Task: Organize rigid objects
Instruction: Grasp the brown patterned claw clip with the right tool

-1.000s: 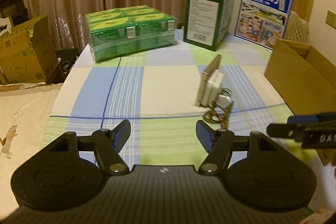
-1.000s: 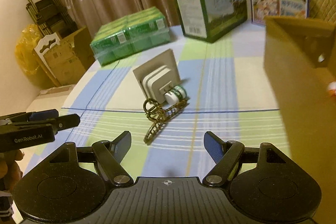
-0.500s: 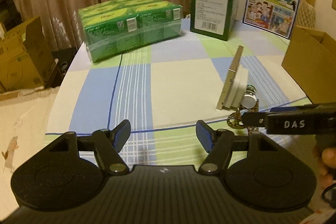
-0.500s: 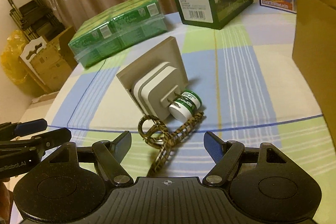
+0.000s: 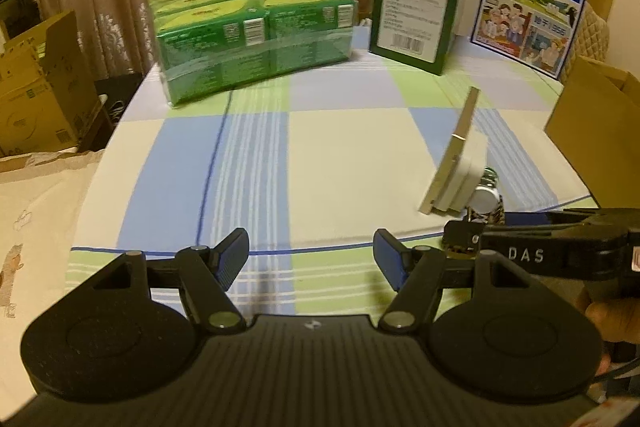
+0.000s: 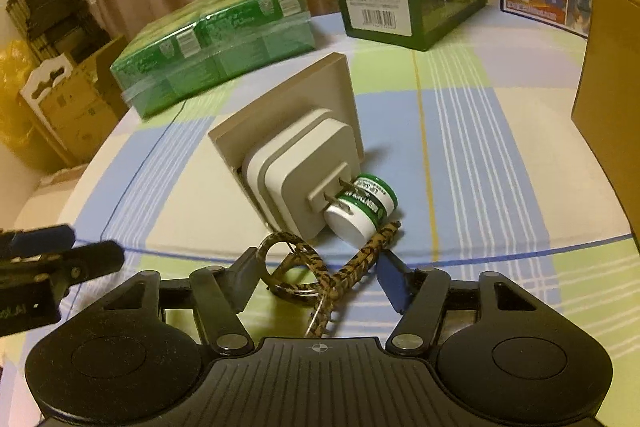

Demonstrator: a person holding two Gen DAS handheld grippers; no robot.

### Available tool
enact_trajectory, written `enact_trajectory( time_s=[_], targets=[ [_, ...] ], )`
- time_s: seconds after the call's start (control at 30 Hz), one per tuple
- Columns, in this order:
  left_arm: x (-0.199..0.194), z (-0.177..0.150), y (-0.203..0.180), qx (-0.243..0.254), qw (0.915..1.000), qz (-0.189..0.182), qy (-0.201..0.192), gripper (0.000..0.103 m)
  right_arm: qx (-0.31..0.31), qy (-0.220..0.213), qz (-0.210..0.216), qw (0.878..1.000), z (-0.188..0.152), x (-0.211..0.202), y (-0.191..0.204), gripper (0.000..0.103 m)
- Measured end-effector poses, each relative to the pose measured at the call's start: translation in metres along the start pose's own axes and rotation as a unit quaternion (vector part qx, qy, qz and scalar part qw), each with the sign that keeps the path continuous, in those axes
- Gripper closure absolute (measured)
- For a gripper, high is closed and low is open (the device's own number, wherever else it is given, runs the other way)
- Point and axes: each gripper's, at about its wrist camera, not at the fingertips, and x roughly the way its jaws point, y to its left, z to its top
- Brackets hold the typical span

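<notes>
Leopard-print hair clip [image 6: 340, 279] sits between closing right tongs [image 6: 316, 277]; left tongs [image 5: 312, 259] gape empty.

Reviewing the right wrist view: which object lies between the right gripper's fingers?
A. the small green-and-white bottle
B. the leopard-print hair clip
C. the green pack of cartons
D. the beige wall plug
B: the hair clip lies between the closing fingers of the right gripper, while the bottle and the plug sit just beyond the fingertips.
</notes>
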Motion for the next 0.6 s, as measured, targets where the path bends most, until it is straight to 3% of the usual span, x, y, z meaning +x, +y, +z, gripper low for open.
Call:
enact_trajectory(
  time_s=[0.23,0.53,0.6],
  targets=[
    [-0.003,-0.001,-0.019,0.034,0.9987,-0.036,-0.012,0.039,-0.024,0.02,-0.016,0.999,-0.004,-0.02,-0.015,0.043],
    [0.005,0.007,-0.046,0.059,0.9954,-0.072,-0.024,0.04,-0.049,0.014,-0.012,0.999,0.003,-0.065,-0.043,0.043],
    [0.01,0.013,-0.051,0.064,0.9941,-0.08,-0.035,0.047,-0.047,0.008,-0.012,0.999,0.004,-0.072,-0.049,0.043]
  ],
)
